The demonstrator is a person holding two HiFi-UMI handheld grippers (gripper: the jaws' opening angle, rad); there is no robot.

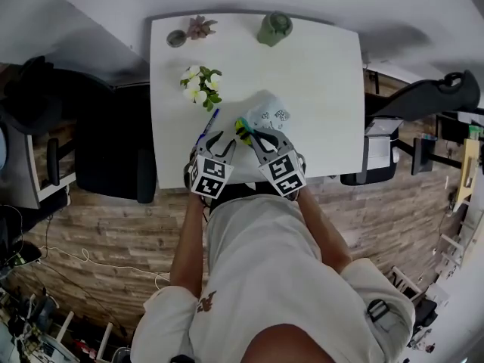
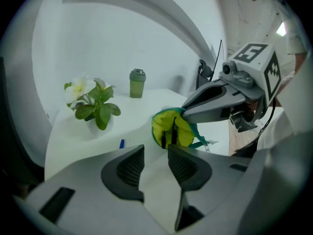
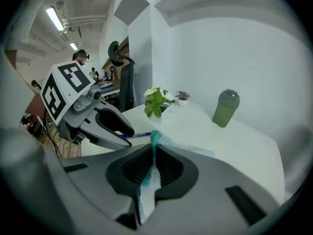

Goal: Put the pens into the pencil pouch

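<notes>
Jaws of the right gripper (image 3: 152,153), nearest in its own view, are pressed together on the teal-trimmed rim of the pencil pouch (image 2: 178,129), holding its mouth up and open over the near edge of the worktop (image 1: 318,74). Beside it, the left gripper (image 2: 155,155) has its jaws partly spread with nothing between them, pointing toward the pouch's mouth. Against the yellow-green lining stand two dark slim shapes (image 2: 164,133), which I take to be pens already inside. Just past the left gripper, left of the pouch in the head view, a blue pen (image 1: 208,127) lies on the worktop, outside the pouch. So the task looks partly done: at least that pen is left to pick up and drop in. Farther back, white flowers (image 1: 199,83) and a green bottle (image 1: 274,27) stand apart from the work.
</notes>
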